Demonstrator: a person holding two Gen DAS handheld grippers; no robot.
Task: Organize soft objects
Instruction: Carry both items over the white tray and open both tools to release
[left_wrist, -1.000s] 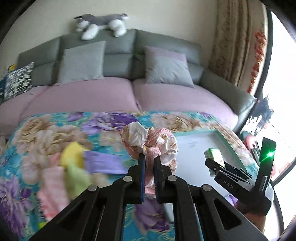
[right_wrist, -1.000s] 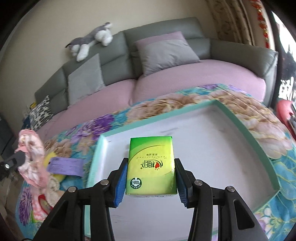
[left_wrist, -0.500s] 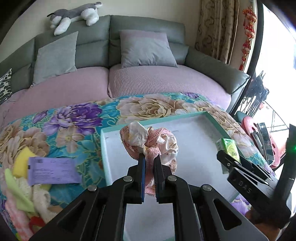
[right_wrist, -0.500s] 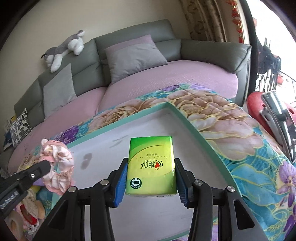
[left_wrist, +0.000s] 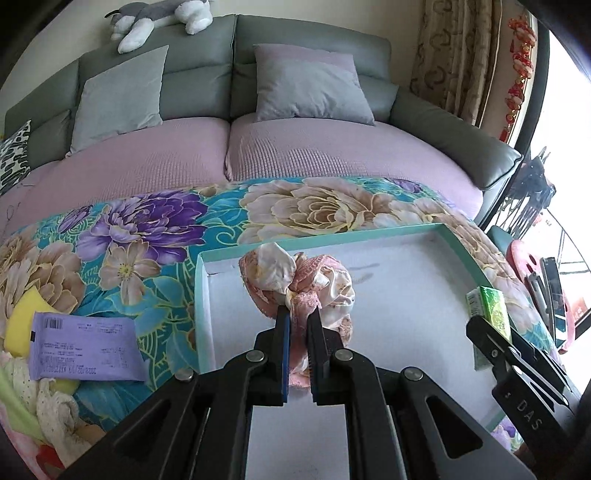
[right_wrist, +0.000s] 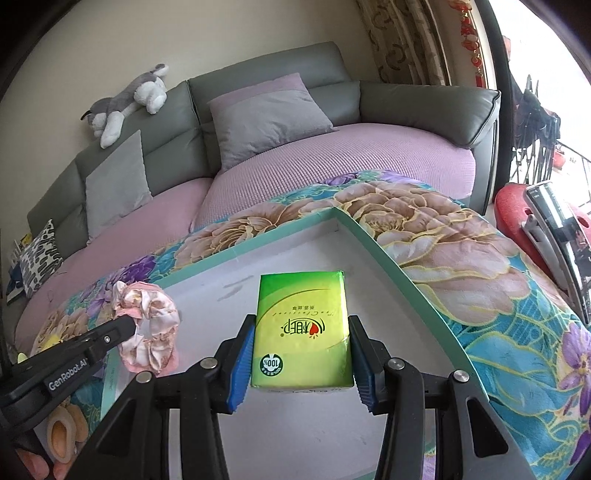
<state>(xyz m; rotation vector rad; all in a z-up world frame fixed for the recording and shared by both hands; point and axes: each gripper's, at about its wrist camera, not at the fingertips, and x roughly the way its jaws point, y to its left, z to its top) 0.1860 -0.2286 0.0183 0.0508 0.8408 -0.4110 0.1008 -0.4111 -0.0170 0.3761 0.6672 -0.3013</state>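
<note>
The left hand-held gripper is clenched on a pink floral scrunchie, held at the centre of the left wrist view over the near-left part of the teal-rimmed tray. The right hand-held gripper grasps a green tissue pack by its sides (label upside down) at the lower centre of its view, above the tray's white floor. A purple packet lies on the floral cloth at lower left.

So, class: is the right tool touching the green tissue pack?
Touching. The right wrist view shows the right tool with both blue pads pressed against the green tissue pack's sides.
</note>
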